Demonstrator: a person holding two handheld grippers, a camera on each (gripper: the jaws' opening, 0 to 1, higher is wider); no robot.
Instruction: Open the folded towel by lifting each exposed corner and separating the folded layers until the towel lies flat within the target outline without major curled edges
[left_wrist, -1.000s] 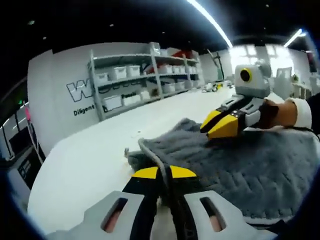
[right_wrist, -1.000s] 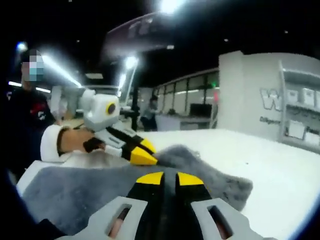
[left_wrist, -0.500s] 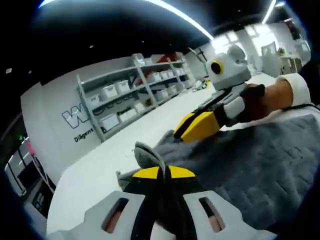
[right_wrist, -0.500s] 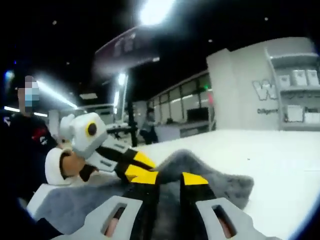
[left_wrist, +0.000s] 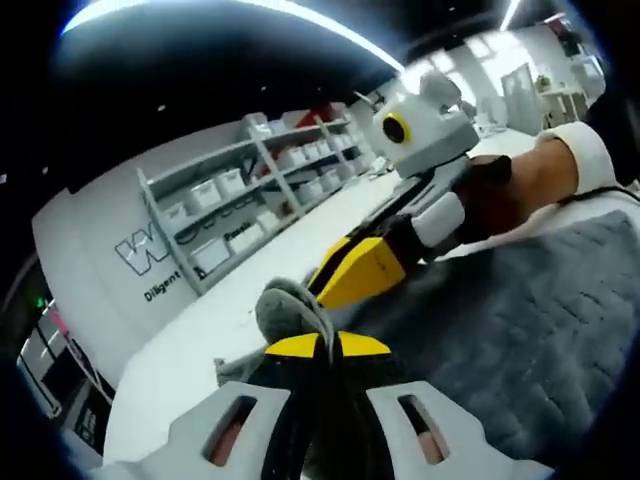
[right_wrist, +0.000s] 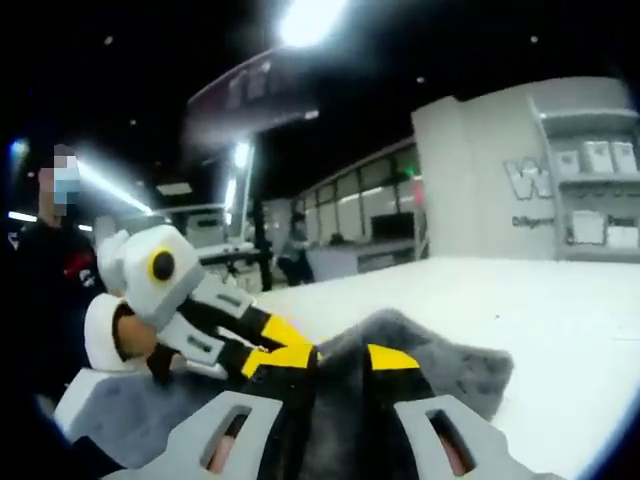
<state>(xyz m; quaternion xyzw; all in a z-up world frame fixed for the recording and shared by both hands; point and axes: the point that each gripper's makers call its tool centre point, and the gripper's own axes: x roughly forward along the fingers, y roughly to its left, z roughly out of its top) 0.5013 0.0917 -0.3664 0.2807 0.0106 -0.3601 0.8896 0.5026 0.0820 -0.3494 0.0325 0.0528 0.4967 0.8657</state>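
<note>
We count one grey towel (left_wrist: 520, 320) on the white table (left_wrist: 200, 340), its raised edge pinched between the pressed-together jaws of the left gripper (left_wrist: 318, 345) at 6 o'clock in the left gripper view. The right gripper (right_wrist: 340, 356), at 6 o'clock in its own view, has towel cloth between its yellow-tipped jaws. At 10 o'clock in the left gripper view, a shelf rack (left_wrist: 250, 200) holds several white bins (left_wrist: 208, 192) whose contents we cannot tell.
</note>
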